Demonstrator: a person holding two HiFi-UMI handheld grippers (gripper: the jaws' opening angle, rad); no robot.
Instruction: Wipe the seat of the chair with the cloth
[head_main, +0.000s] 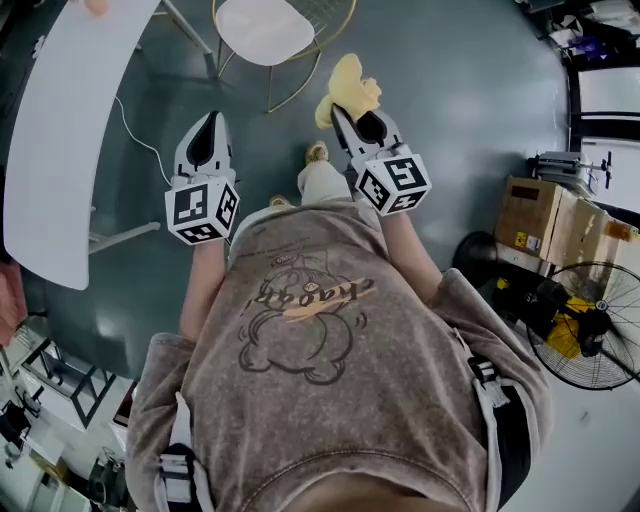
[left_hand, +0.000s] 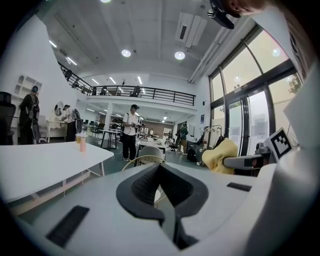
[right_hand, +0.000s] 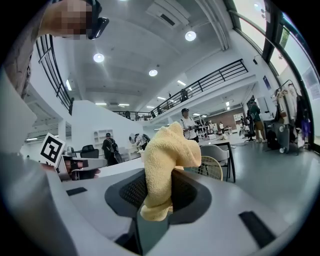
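In the head view the person stands short of the one chair in sight here, whose white seat lies at the far edge, so neither tool reaches it and the wiping looks not yet begun. The right gripper points toward that seat with the one yellow cloth bunched at its tip, probably so the cloth meets the seat first. The left gripper is level with it on the left, near a white table. The left gripper view shows its jaws brought together on nothing, likely idle as the spare tool. The right gripper view shows its jaws pinched on the cloth's middle, with a fold hanging below and the bulk standing above. That makes two grippers, one cloth and one chair.
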